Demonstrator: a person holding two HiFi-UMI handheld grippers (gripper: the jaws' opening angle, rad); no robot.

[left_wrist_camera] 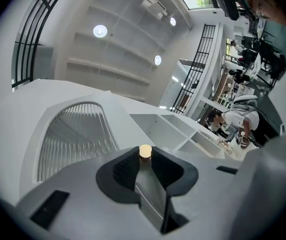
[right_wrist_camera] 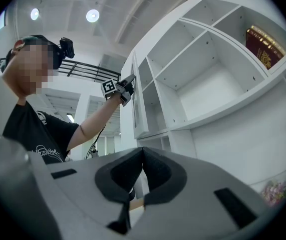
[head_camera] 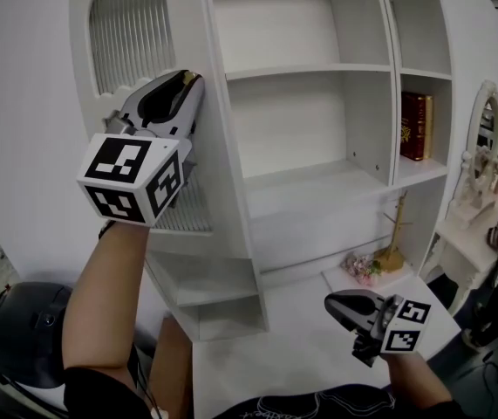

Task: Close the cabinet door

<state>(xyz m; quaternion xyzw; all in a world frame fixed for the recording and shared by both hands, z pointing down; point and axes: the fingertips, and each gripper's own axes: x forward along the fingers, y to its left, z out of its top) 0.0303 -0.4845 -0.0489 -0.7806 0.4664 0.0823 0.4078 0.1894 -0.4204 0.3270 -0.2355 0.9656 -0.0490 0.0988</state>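
Note:
The white cabinet door [head_camera: 52, 120], with an arched ribbed pane [head_camera: 131, 24], stands swung open at the left of the open shelves [head_camera: 310, 70]. My left gripper [head_camera: 192, 81] is raised to the door's free edge and shut on its small brass knob [left_wrist_camera: 145, 151], which shows between the jaw tips in the left gripper view. The right gripper view shows that hand at the door's edge [right_wrist_camera: 134, 99] too. My right gripper [head_camera: 334, 304] hangs low in front of the cabinet's base, shut, its pads [right_wrist_camera: 143, 154] meeting with nothing between them.
A red book [head_camera: 416, 126] stands in the right shelf bay. Pink flowers [head_camera: 362, 267] and a gold stand lie on the low ledge. A white dressing table with a mirror [head_camera: 484, 138] is at the far right; a dark chair [head_camera: 22, 334] at lower left.

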